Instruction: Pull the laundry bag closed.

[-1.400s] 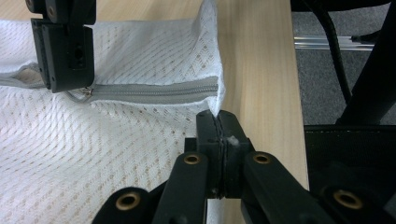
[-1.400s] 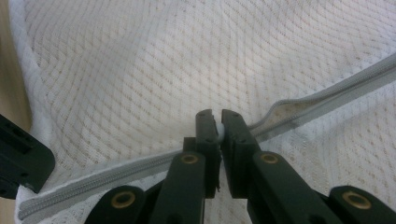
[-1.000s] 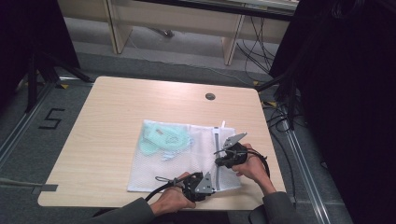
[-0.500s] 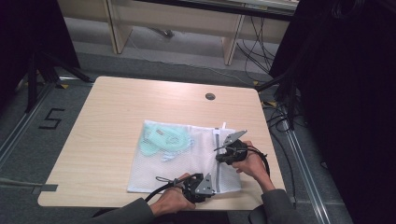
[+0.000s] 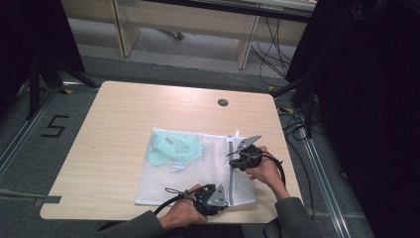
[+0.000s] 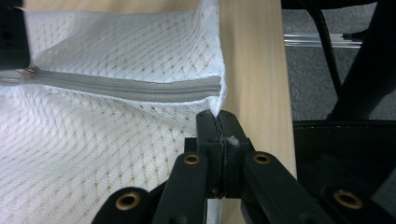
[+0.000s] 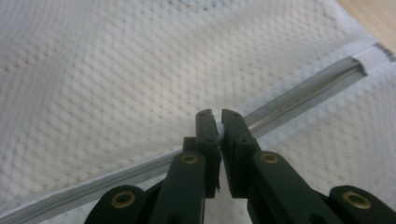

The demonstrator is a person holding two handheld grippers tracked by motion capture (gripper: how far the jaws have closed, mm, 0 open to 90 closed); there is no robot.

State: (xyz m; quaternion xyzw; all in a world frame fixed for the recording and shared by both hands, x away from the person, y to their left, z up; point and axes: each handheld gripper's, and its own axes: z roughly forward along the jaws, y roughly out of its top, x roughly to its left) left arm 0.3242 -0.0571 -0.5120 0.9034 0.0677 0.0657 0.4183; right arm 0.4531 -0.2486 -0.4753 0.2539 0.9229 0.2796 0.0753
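The wooden table (image 5: 124, 129) stands in a dim room with cables on the floor behind it, and my white mesh laundry bag (image 5: 198, 173) lies flat near my edge, something pale green (image 5: 173, 148) showing through its far left part.

My left tongs (image 6: 218, 122) are pressed together on the bag's near corner, just past the closed end of the grey zipper (image 6: 130, 86), pinning the fabric so it cannot slide. My right tongs (image 7: 217, 122) are pinching the small white zipper pull (image 7: 219, 128), jaws nearly together around it, right on the zipper line.

Compared with a second ago, my right hand (image 5: 265, 168) has come nearer to me along the zipper, away from the bag's far edge where it was; the left has stayed put. In the right gripper view the stretch beyond my jaws looks parted and glossy, while the left gripper view shows the teeth at the near end still meshed. I judge I am drawing the zipper open toward my anchoring hand, with roughly half its run left.
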